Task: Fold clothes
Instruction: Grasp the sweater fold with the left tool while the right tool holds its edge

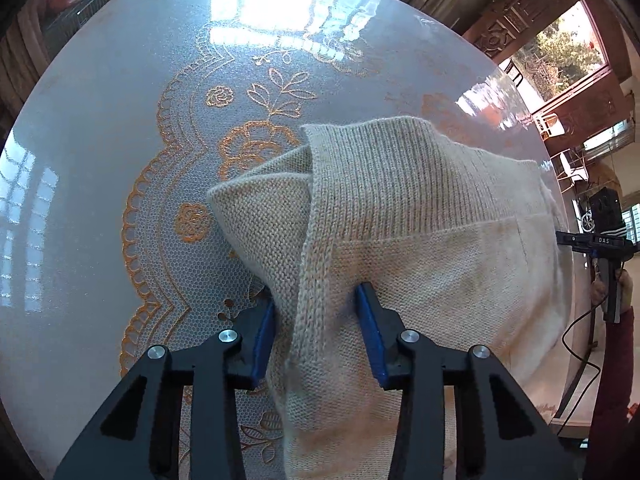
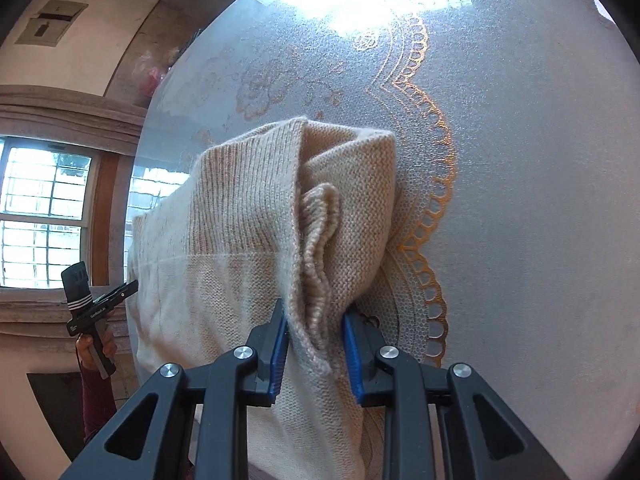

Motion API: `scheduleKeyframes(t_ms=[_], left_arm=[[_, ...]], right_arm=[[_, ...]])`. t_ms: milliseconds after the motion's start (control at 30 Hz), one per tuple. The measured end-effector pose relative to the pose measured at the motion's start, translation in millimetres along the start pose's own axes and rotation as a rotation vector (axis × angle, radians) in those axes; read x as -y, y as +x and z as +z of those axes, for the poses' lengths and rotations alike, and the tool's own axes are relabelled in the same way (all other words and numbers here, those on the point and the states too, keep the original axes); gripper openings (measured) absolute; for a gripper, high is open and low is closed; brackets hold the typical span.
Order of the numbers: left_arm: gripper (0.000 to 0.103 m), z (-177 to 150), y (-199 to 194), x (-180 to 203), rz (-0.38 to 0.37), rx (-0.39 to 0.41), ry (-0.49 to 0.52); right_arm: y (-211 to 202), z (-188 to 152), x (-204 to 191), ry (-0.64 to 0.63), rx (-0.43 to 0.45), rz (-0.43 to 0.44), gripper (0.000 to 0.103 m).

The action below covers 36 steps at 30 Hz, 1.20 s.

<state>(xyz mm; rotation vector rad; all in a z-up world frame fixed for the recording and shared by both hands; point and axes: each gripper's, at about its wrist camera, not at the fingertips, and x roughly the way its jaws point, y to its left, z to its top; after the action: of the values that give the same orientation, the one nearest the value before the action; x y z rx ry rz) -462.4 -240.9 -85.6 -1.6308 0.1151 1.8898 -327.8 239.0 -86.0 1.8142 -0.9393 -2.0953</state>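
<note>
The left tongs, black with blue pads, are clenched on a bunched fold of the beige knitted sweater, and both pads press into the wool from the two sides. The right tongs, of the same black and blue make, grasp another gathered part of the same sweater, where a thick ribbed edge is squeezed between the pads. The sweater lies on the round table with a glossy white cloth printed with orange lace and flowers, and its near part is raised from the table by the two grips. In the left wrist view the ribbed band of the sweater stands up in a peak towards the middle of the table, and the plain knit spreads to the right edge. In this view the other tool is seen at the far right, held by a hand with a dark red sleeve. The right wrist view shows a hand on the other tool at the left, before a barred window.
</note>
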Motion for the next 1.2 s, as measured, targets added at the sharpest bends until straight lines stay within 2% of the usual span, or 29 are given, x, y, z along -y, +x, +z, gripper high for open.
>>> scheduleKeyframes(t_ms=[67, 200, 400, 567, 633, 800, 833, 867, 900, 1067, 1200], left_arm=[[0.027, -2.3, -2.8, -0.1, -0.004, 0.009, 0.000], [0.021, -4.7, -8.1, 6.3, 0.037, 0.038, 0.024], [0.018, -12.8, -17.0, 13.7, 0.097, 0.090, 0.031], [0.018, -26.2, -27.9, 21.7, 0.128, 0.138, 0.035], [0.018, -33.1, -32.8, 15.2, 0.127, 0.146, 0.002], [0.018, -69.9, -56.2, -17.1, 0.144, 0.190, -0.073], [0.018, -79.3, -61.4, -19.8, 0.150, 0.200, -0.088], [0.018, -102.6, -72.2, -4.6, 0.164, 0.210, -0.104], [0.018, -110.6, -80.3, -10.6, 0.174, 0.218, -0.119], [0.018, -165.3, -117.0, -43.6, 0.237, 0.266, -0.236], [0.018, -218.8, -150.7, -64.4, 0.316, 0.324, -0.329]], right_arm=[[0.8, 0.0, -0.9, 0.010, 0.009, -0.004, 0.022], [3.2, -5.7, -14.5, -0.014, 0.046, -0.075, 0.018], [6.0, -11.5, -35.2, -0.061, 0.100, -0.182, 0.017], [11.1, -9.7, -46.7, -0.081, 0.115, -0.203, 0.017], [15.1, -9.4, -52.1, -0.091, 0.110, -0.207, 0.017], [27.3, -9.4, -68.2, -0.136, 0.084, -0.207, 0.017], [32.7, -6.4, -76.0, -0.150, 0.077, -0.209, 0.017], [39.7, -3.2, -85.6, -0.167, 0.070, -0.210, 0.017], [46.8, 0.5, -95.4, -0.183, 0.061, -0.211, 0.017], [90.5, 23.8, -153.5, -0.285, 0.005, -0.210, 0.017], [137.3, 36.3, -218.5, -0.407, -0.055, -0.226, 0.017]])
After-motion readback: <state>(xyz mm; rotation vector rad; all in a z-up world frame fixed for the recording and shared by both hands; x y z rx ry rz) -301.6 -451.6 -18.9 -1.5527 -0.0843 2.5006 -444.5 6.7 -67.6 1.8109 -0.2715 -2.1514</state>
